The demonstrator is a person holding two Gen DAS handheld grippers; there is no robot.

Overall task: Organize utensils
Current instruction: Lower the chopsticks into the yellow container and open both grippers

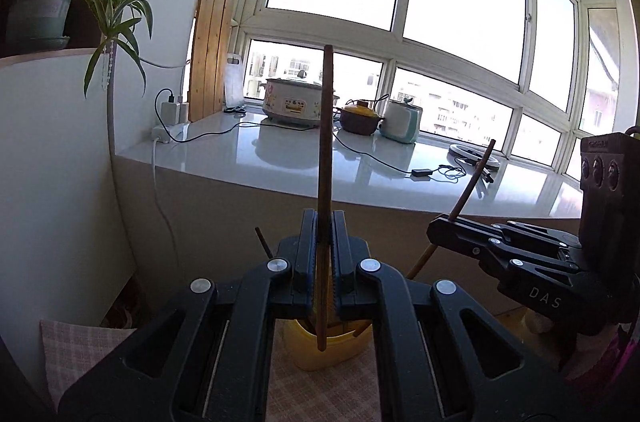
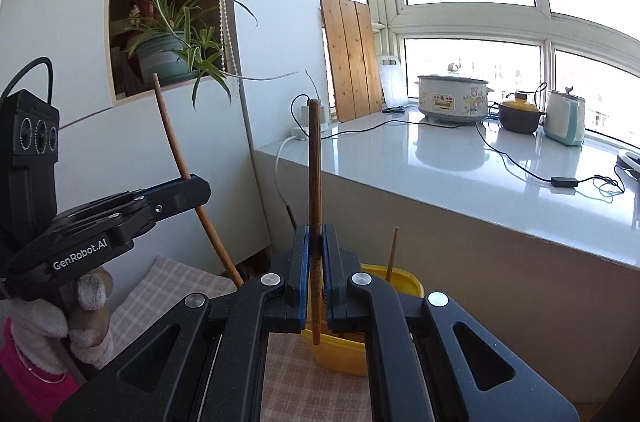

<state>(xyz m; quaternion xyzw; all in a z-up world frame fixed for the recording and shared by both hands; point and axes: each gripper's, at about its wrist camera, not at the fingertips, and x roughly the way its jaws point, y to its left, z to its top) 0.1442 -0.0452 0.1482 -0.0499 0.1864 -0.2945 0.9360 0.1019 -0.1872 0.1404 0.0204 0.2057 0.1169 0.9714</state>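
My left gripper (image 1: 323, 254) is shut on a brown wooden chopstick (image 1: 326, 150) held upright, its lower tip over the yellow holder (image 1: 316, 354) on the checked cloth. My right gripper (image 2: 316, 262) is shut on another brown chopstick (image 2: 314, 174), also upright, its tip at the rim of the yellow holder (image 2: 400, 282). Each gripper shows in the other view: the right one (image 1: 440, 226) gripping its slanted chopstick (image 1: 474, 178), the left one (image 2: 196, 188) gripping its chopstick (image 2: 172, 138). More chopsticks (image 2: 392, 254) stand in the holder.
A white counter (image 1: 320, 158) under the windows carries a slow cooker (image 1: 294, 100), a brown pot (image 1: 360, 120), a teal appliance (image 1: 402, 120) and cables. A potted spider plant (image 2: 168, 54) sits in a wall niche. The checked cloth (image 2: 176, 286) covers the surface below.
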